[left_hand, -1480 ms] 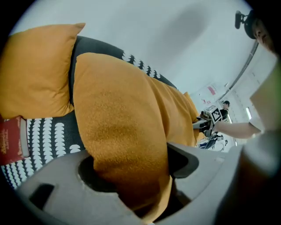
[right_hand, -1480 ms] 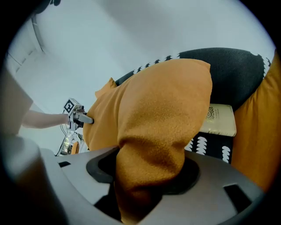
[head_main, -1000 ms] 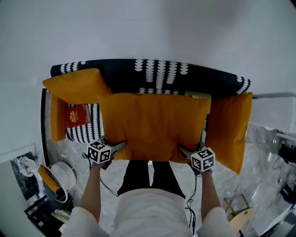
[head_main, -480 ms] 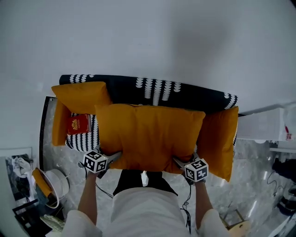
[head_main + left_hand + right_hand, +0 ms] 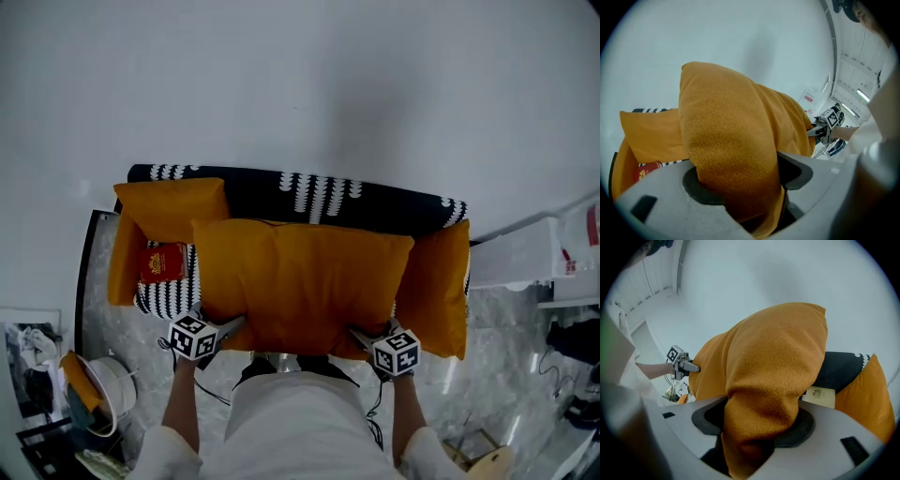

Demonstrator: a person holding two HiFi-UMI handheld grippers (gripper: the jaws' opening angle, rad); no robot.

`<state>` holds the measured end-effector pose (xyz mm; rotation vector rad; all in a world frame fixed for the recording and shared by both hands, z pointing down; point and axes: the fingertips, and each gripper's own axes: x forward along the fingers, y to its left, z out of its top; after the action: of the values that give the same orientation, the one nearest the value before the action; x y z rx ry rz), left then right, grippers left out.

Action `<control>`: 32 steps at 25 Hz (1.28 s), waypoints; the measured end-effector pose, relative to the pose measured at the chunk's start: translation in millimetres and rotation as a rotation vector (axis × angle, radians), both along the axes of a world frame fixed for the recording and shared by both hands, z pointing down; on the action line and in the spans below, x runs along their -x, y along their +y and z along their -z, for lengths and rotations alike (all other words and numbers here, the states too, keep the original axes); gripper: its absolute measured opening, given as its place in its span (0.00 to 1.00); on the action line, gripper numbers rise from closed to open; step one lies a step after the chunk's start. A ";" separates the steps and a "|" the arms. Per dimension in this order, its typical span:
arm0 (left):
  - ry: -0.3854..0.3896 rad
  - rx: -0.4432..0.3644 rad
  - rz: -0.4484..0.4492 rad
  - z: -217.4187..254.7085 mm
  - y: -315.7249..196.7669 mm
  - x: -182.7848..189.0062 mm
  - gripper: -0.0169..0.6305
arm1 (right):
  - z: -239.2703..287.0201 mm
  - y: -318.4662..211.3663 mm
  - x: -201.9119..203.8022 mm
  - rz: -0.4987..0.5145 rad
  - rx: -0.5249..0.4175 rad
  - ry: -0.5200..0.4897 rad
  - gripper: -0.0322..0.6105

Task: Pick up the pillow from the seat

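A large orange pillow point(image 5: 300, 281) hangs in the air in front of the black-and-white patterned seat point(image 5: 309, 192), held by its two near corners. My left gripper point(image 5: 232, 325) is shut on its near left corner; in the left gripper view the orange fabric point(image 5: 731, 154) fills the space between the jaws. My right gripper point(image 5: 361, 334) is shut on the near right corner, and the pillow point(image 5: 768, 380) bulges out between its jaws in the right gripper view. Each gripper view shows the other gripper point(image 5: 820, 131) point(image 5: 689, 366) at the pillow's far corner.
Two more orange cushions lie on the seat, one at the left point(image 5: 169, 206) and one at the right point(image 5: 436, 286). A red booklet point(image 5: 161, 262) lies on the left of the seat. A pale booklet point(image 5: 820, 396) shows behind the pillow. A white fan point(image 5: 108, 380) stands on the floor at left.
The pillow has stayed clamped in both grippers. The seat and cushions sit slightly lower and smaller in the head view, as the view has drawn back a little.
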<state>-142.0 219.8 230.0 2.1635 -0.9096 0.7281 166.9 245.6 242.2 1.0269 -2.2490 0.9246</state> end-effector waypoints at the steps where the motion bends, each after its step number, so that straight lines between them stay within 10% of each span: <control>1: 0.002 -0.004 -0.001 2.7 3.6 5.2 0.54 | 3.3 4.3 5.2 -0.001 -0.005 0.002 0.46; 32: 0.092 -0.254 -0.069 76.7 109.3 151.6 0.54 | 93.4 136.4 154.5 -0.093 -0.217 0.097 0.46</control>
<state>-293.7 329.1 153.3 2.4400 -0.9240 0.5650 12.4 382.0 148.9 1.2529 -2.2721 0.6617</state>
